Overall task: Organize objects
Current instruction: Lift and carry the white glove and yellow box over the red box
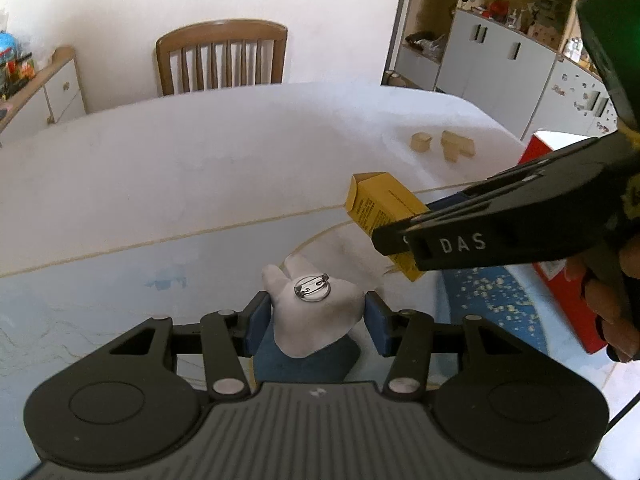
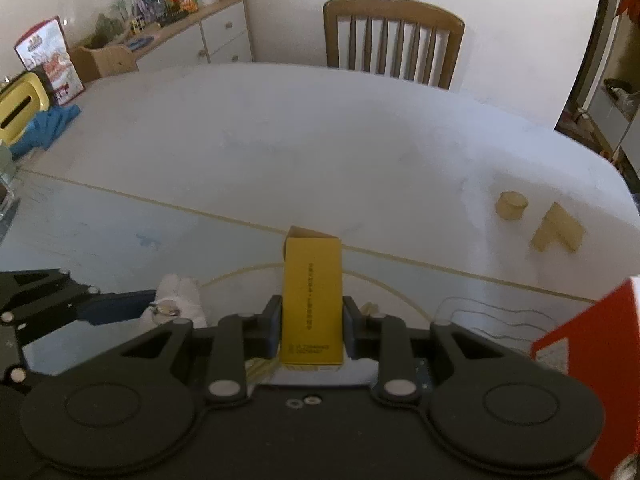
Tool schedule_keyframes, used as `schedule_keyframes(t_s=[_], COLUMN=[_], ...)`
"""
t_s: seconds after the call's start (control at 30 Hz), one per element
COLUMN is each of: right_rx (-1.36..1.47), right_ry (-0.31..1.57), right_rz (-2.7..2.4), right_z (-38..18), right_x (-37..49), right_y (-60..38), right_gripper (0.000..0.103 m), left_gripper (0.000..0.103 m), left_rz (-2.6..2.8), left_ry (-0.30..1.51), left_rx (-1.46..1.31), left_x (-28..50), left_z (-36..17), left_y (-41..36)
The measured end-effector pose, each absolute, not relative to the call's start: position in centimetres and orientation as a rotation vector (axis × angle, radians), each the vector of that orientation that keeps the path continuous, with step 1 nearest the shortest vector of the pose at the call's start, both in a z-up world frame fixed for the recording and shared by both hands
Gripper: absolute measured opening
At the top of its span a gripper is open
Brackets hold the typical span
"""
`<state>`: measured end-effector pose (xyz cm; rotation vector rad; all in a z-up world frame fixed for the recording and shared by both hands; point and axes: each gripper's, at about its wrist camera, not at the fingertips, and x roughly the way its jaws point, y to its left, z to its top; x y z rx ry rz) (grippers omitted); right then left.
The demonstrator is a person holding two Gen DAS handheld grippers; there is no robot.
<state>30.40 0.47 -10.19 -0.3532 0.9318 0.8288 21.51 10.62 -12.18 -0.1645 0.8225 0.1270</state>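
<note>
I am gripping a white soft toy [image 1: 316, 320] with a safety pin clasp [image 1: 312, 289] on its upturned side, my left claw [image 1: 316, 322] clenched on it, both blue pads [image 1: 258, 322] pressing into its flanks. In my right claw [image 2: 312, 322] I am holding a yellow carton [image 2: 313, 300], the pads [image 2: 273, 320] pressing on its two long sides, its open end pointing away from me. Both things are hanging just above the near part of the white surface [image 1: 200, 168], side by side, the carton to the right of the toy.

From the left wrist the right claw [image 1: 404, 252] is reaching in from the right, lettered "DAS" on its side, with my fingers [image 1: 608, 304] wrapping its handle. From the right wrist the left claw [image 2: 176, 304] is showing at the left edge, the toy [image 2: 180, 288] at its tip.

Beneath them a thin tan line is curving across the surface, and a blue speckled patch [image 1: 492, 300] is lying to the right. A red box [image 2: 592, 344] is standing at the right edge. Farther off on the right, well apart from the claws, three pale wooden blocks are resting: a round one [image 2: 511, 205] and two angular ones [image 2: 560, 233] touching each other. A wooden chair [image 2: 394, 36] is standing at the far side. At the left end a blue cloth [image 2: 48, 128] is lying beside a yellow container [image 2: 20, 110].
</note>
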Motion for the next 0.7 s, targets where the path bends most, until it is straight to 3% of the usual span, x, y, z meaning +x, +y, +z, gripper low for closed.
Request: schedule_keyframes(t_s=[0.7], right_rx=[-0.233], right_ry=[0.816], right_rz=[0.81], right_z=[-1.1], right_x=[25.5], right_y=[-9.5], right_gripper=[0.028], left_gripper=[0.051], left_rz=[0.006], left_ry=[0.721], left_rx=[-0.067], left_x=[19.9], left_z=[-2.7], left_y=[3.5])
